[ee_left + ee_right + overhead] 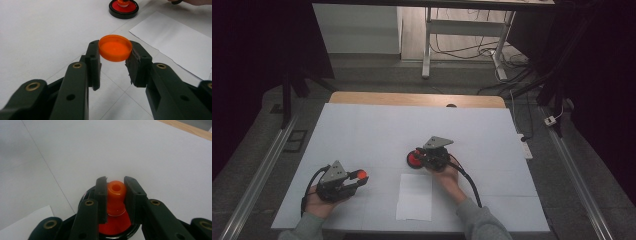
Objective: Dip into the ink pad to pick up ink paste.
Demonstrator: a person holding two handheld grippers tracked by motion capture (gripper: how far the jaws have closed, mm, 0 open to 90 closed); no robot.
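Orange plastic cap sat clamped in the left gripper, well left of the red stamp's knob, which the right gripper clamped.

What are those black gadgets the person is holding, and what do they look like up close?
Each hand carries a black claw tool. The left claw has two chunky black fingers with flat pads and brass-coloured rivets at the joints. The right claw is built the same. A grey three-cornered plate sits on top of each, and a black cable trails back from it. The person wears grey-green sleeves.
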